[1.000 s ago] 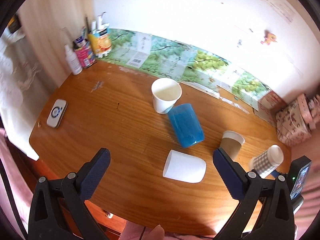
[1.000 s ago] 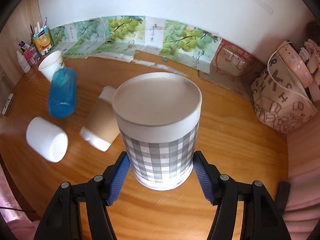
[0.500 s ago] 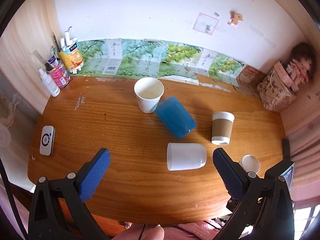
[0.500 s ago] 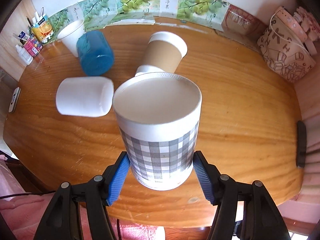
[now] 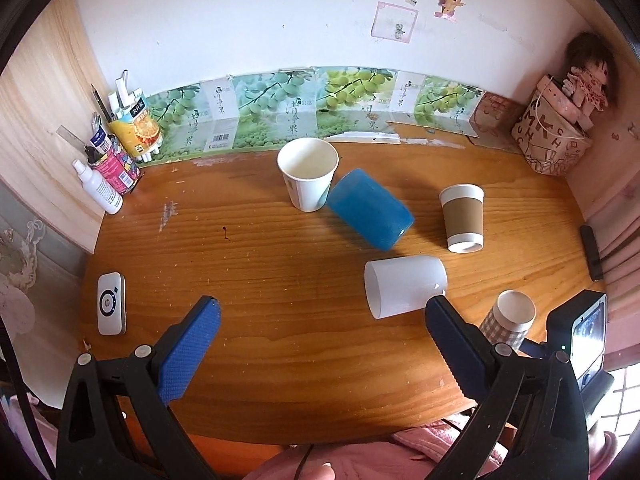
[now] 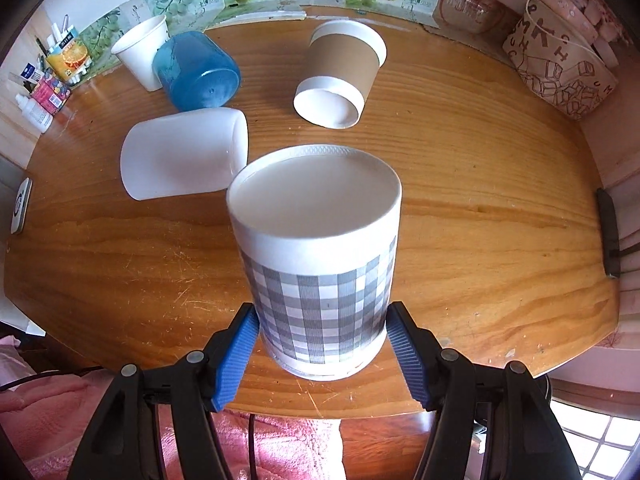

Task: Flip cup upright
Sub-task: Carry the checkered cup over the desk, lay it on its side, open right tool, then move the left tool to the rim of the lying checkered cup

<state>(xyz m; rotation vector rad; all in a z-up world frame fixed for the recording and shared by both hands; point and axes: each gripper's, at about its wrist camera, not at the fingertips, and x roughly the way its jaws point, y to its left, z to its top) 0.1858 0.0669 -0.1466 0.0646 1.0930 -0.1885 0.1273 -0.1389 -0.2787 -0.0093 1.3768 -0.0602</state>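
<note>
My right gripper (image 6: 322, 350) is shut on a grey checked paper cup (image 6: 320, 284), its flat white bottom facing up and away, above the table's front edge. The cup also shows in the left wrist view (image 5: 508, 320). My left gripper (image 5: 320, 344) is open and empty above the front of the wooden table (image 5: 260, 264). A white cup (image 5: 404, 286) lies on its side just ahead of the left gripper's right finger. A blue cup (image 5: 370, 214) lies on its side. A brown-sleeved cup (image 5: 463, 218) stands upside down. A white paper cup (image 5: 308, 178) stands upright.
Bottles and a pen holder (image 5: 116, 156) stand at the back left. A white device (image 5: 111, 303) lies at the left edge. A patterned bag (image 5: 554, 136) sits at the back right. A black object (image 5: 591, 252) lies at the right edge.
Both grippers have risen and tilted down, so more of the table shows. The right gripper has turned with the checked cup still in it. The other cups have not moved.
</note>
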